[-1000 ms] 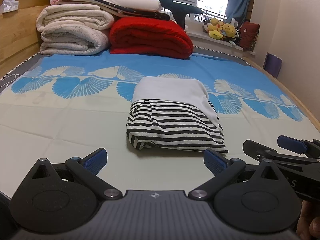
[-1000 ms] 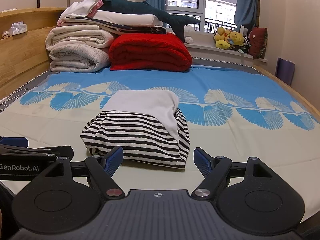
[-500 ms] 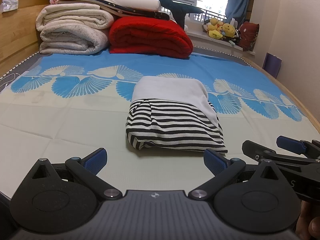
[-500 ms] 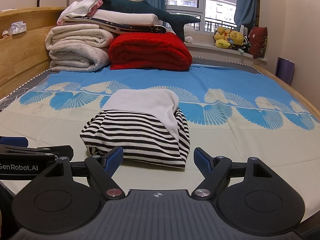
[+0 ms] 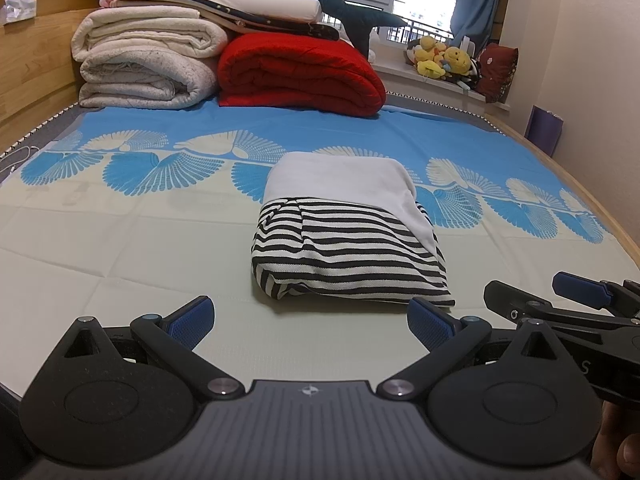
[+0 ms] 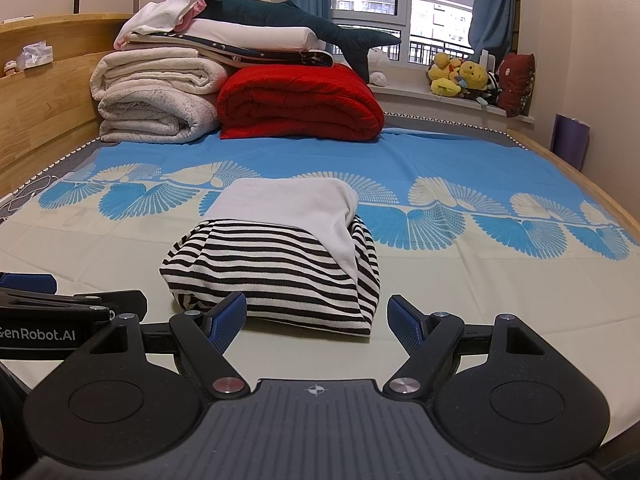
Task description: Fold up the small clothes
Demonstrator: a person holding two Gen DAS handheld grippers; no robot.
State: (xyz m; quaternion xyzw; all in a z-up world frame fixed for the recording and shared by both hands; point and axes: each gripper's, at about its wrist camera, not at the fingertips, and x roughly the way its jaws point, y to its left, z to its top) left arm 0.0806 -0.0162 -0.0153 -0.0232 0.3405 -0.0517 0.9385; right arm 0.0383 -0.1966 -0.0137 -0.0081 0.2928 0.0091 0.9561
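The left gripper (image 5: 310,318) holds its jaws wide apart with nothing between them, low over the bedsheet (image 5: 120,248). The right gripper (image 6: 316,320) is likewise spread wide and empty, just beside the left one. In the left wrist view the right gripper shows only in part, cut off at the right edge. Just ahead of both lies the folded garment (image 5: 344,240), a black-and-white striped bundle with a plain white part on top, touching neither gripper. Its underside and inner folds are hidden. In the right wrist view the left blue pad overlaps the bundle's near edge, so I cannot tell contact there. Well beyond, folded pale blankets (image 6: 156,96) and a red quilt (image 6: 300,104) are stacked against the wooden headboard (image 6: 44,92), with a plush shark (image 6: 296,26) on top. Soft toys (image 6: 460,76) crowd the windowsill.
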